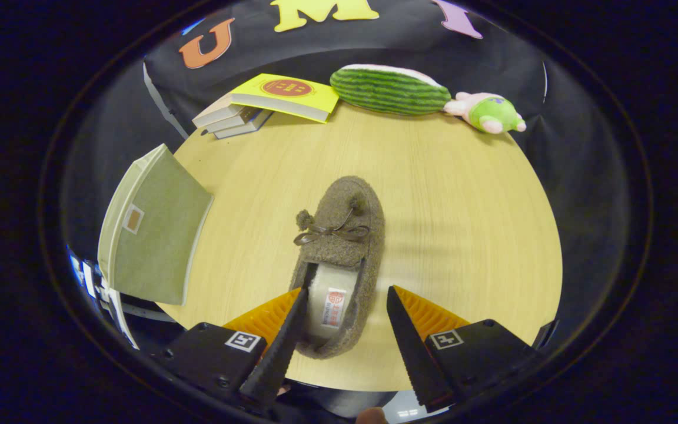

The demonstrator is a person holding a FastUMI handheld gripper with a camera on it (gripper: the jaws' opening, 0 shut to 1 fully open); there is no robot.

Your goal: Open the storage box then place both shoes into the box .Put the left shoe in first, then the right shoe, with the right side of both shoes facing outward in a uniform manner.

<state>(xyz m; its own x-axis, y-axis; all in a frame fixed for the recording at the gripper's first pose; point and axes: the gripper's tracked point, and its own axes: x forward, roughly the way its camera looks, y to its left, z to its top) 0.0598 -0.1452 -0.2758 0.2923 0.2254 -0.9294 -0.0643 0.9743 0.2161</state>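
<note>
A fuzzy brown slipper [342, 235] with a small bow and pompoms lies on the wooden table [462, 224], toe pointing away from me, its pale insole showing at the heel. My gripper [345, 294] is open around the heel end. The left finger [289, 330] reaches into or over the shoe's opening, and the right finger [404, 330] stands outside the shoe's right side. Neither finger presses on it. The green fabric storage box [150, 235] stands to the left of the shoe at the table's edge, its lid face toward me.
A stack of books [268, 103] with a yellow one on top lies at the far left of the table. A striped green watermelon-like plush [389, 88] and a small pink-and-green plush toy [489, 113] lie along the far edge. Bare tabletop lies right of the shoe.
</note>
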